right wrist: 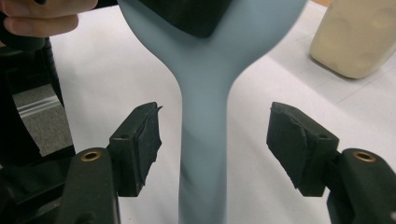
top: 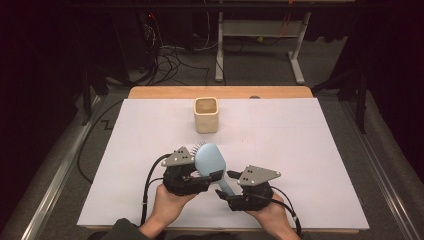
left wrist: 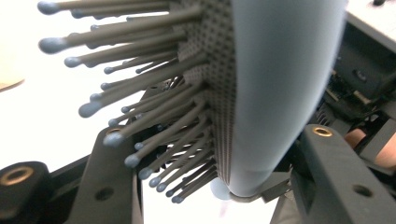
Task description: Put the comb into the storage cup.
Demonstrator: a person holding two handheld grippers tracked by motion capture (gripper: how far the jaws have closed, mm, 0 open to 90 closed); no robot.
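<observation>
The left gripper (top: 212, 176) was clamped on the head of the brush (top: 210, 161), its jaws pressing the pale blue back on one side and the bristle side on the other. In the left gripper view the brush (left wrist: 275, 93) stood between the two jaws, bristles (left wrist: 140, 107) fanning out toward the left jaw and over it, the smooth back close against the right one.

The right gripper (top: 223, 185) stood open around the handle. In the right gripper view the handle (right wrist: 203, 154) ran straight up midway between the pads (right wrist: 142, 140), with a clear gap of table showing on either side, so neither pad touched it. No earlier frame bears on their motion; the jaws simply stood wide.

The brush was held off the table (top: 310, 150), head toward the far side and handle slanting back toward the right gripper's fingers. Both grippers sat close together near the table's front edge, nearly tip to tip, with the brush bridging them.

A cup (top: 206, 115) stood upright beyond both sets of fingers, well apart from the brush head and directly ahead of it. From the right gripper it showed up and to the right of the open jaws as a cream wall (right wrist: 359, 37). Nothing lay between the fingers and the cup. A hand (right wrist: 42, 18) on the left gripper showed at the upper left beyond the right gripper's left pad.
</observation>
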